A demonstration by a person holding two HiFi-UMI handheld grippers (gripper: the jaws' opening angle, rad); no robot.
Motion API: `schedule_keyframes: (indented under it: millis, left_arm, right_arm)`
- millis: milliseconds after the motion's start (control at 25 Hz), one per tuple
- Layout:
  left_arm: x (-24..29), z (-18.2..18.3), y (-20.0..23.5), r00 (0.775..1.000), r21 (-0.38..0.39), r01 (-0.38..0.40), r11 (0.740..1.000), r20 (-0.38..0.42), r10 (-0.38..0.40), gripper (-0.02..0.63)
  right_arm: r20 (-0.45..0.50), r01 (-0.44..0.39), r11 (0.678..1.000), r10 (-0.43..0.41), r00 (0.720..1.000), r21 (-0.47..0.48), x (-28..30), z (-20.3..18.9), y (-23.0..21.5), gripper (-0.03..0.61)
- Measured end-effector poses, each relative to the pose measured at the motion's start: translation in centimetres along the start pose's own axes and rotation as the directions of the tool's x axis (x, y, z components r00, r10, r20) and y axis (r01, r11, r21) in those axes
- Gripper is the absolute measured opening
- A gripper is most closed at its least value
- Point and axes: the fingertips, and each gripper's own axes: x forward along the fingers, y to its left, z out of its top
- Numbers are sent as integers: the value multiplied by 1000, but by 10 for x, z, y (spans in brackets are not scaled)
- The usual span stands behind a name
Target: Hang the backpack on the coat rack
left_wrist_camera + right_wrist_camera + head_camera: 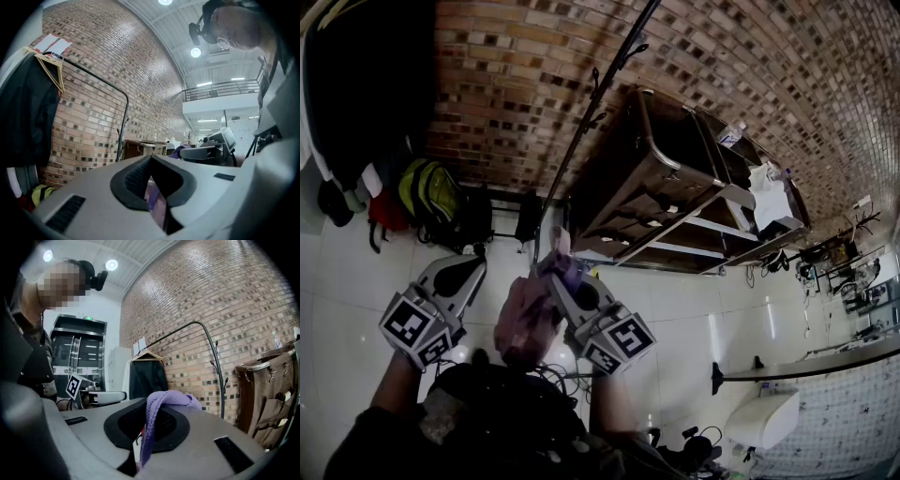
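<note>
Brickwork [243, 310] behind; right gripper view best shows strap [149, 427], probably clamped.

Both grippers point up the picture toward a brick wall [516, 84]. The left gripper [474, 262] is at about 8 o'clock from the centre, a little apart from the backpack [528, 323]. The right gripper [565, 279] is at 6 o'clock, with its tip at the purple strap [560, 246] of this pink backpack, which hangs between the two grippers. The black pole of the coat rack [598, 94] stands at 12 o'clock. A yellow-green bag [429, 190] lies at 9 o'clock, and a brown cart [647, 178] at 2 o'clock.
</note>
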Motion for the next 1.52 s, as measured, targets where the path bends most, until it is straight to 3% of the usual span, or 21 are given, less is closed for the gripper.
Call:
schedule_keyframes:
  millis: [240, 520, 800, 1040, 1320, 1520]
  left_arm:
    - [-11, 5, 37, 1000, 27, 9, 1000, 19, -10, 40]
    - [-17, 2, 68, 1000, -6, 2, 1000, 27, -2, 40]
    - [5, -9, 84, 1000, -11, -20, 1000, 4, 20, 40]
    - [42, -16, 110, 997, -13, -74, 997, 7, 74, 40]
    - [128, -10, 140, 994, -4, -110, 994, -27, 109, 40]
    - [192, 9, 154, 992, 14, -124, 992, -10, 124, 40]
  right_arm:
    - [19, 39, 998, -39, 999, -44, 22, 13, 0, 15]
    - [56, 98, 991, -93, 994, -96, 35, 36, -11, 15]
    - [39, 114, 992, -112, 993, -62, 48, 21, -39, 15]
    - [-7, 73, 997, -73, 997, -17, 72, -5, -88, 15]
    - [-21, 27, 1000, -27, 999, 6, 102, 4, -175, 15]
    - [-60, 7, 1000, -7, 998, 14, 113, 6, -233, 15]
